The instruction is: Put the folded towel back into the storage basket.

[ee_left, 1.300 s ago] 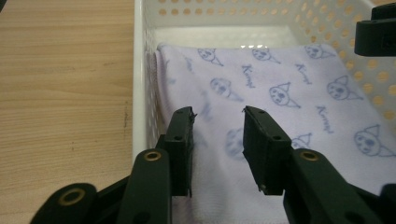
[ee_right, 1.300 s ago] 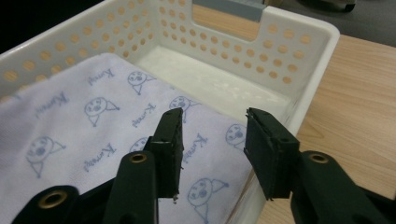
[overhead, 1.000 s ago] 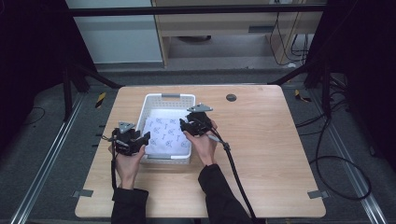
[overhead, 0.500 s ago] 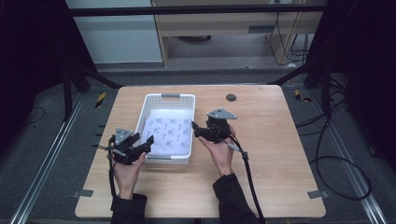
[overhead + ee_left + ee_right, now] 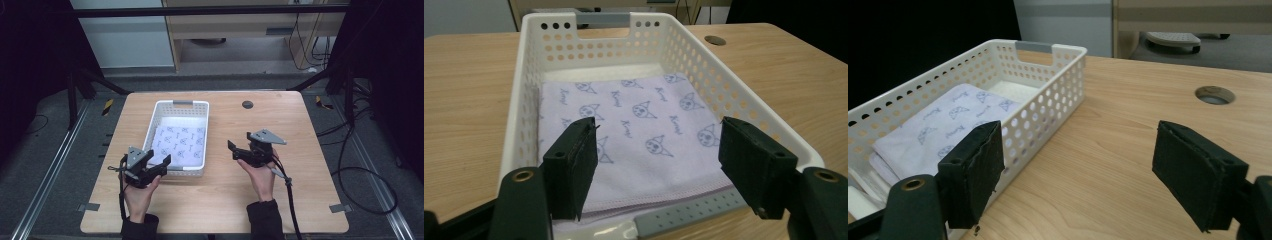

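High view gives us the whole desk (image 5: 215, 210): the white basket (image 5: 172, 172) sits left of centre, and the folded cloth (image 5: 181, 142) printed with small cat faces lies flat inside it. From up here we see our left claw (image 5: 161, 165) at the basket's near left corner, with its tips over the near rim, and our right claw (image 5: 232, 150) well to the right of the basket, above bare wood. Both claws have just been opening; each now stands wide apart with nothing between its pads.

Left gripper view adds what the high view cannot: the cloth (image 5: 644, 135) is several layers thick, its stitched folded edge lying against the near wall of the basket (image 5: 684, 220), and something pale lies under it there, though we cannot tell what. The left claw (image 5: 656, 165) frames the cloth without touching it.

Right gripper view shows the basket (image 5: 1048, 105) from its side, with the cloth (image 5: 943, 125) seen over the perforated wall. The right claw (image 5: 1075, 175) hovers over bare desk, and a round cable hole (image 5: 1215, 94) lies beyond it.

The basket's near end is cut off in the right gripper view, and in the high view the left claw covers part of the near rim. The print is too small to read from above.
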Motion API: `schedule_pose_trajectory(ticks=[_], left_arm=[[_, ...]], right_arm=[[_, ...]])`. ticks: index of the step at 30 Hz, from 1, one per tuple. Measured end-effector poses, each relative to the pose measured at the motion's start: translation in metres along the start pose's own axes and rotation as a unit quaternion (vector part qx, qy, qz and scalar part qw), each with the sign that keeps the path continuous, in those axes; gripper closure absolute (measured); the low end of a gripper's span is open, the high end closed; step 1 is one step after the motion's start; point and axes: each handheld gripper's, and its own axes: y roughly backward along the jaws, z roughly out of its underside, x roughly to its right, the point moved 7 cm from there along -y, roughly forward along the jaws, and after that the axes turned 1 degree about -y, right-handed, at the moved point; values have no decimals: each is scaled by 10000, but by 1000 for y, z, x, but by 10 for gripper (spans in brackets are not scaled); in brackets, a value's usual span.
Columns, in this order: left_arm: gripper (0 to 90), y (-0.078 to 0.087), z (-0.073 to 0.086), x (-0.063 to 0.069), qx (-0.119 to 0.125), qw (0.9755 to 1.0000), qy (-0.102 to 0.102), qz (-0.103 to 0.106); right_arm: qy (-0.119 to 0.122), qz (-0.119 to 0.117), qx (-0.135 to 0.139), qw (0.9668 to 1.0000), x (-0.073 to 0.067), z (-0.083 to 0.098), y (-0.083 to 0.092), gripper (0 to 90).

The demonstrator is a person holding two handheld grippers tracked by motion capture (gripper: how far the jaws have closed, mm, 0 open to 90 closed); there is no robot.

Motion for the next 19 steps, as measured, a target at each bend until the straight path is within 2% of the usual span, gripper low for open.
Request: schedule_pose_trajectory(ticks=[3,10,15,19], left_arm=[[307,1,5,7,-33,9999,-135,10],[302,4,20,12,-28,9999,-134,86],[299,10,31,15,-32,9997,-216,50],[295,14,37,18,3,9997,-217,95]], right_arm=[[-15,67,43,10000,12,10,15,195],[-53,80,166,9998,28,33,39,183],[-35,146,44,9999,39,54,50,172],[-50,186,-2,9998,44,63,57,168]])
